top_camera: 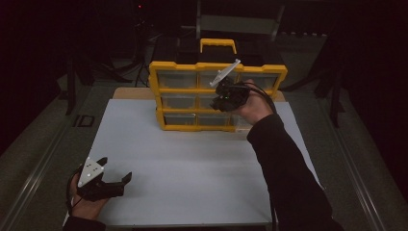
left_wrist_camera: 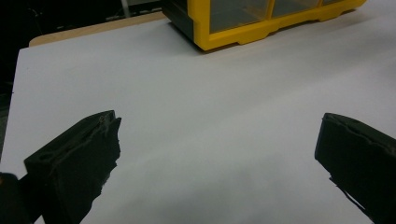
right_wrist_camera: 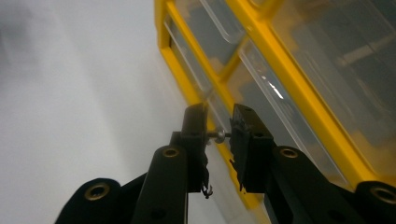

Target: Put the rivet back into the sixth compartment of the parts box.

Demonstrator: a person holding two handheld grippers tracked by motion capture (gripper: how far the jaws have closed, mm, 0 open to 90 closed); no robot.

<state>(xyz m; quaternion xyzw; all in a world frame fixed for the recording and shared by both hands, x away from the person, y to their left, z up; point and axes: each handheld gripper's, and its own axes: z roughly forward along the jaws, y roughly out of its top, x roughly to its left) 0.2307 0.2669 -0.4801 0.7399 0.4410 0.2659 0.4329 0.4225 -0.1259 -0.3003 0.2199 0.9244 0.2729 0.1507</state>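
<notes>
We count one yellow drawer cabinet point(top_camera: 192, 91) on the white counter point(top_camera: 192, 163), standing upright toward the far edge with its black-and-yellow carry handle point(top_camera: 218, 44) on top. Its front is a grid of clear drawers: three rows of three as far as we can see in the high view, nine in all, though the right tool and hand cover parts of the middle and right columns. Two tools, one in each hand.

Right tool point(right_wrist_camera: 218, 128): raised in front of the cabinet's right half, at about the middle row in the high view. In the right gripper view its jaws are nearly together and pinch a single small metal screw point(right_wrist_camera: 218, 135) that spans the narrow gap between the pads, its rounded head against the left pad. So the screw sits right at the jaw tips, held in the air just in front of the clear drawer fronts and the yellow dividers, not touching the counter. We can't tell which drawer it's lined up with.

Left tool point(top_camera: 113, 175): low at the near-left corner of the counter, well apart from the cabinet. In the left gripper view its jaws stand wide apart with nothing between them, just bare counter below.
</notes>
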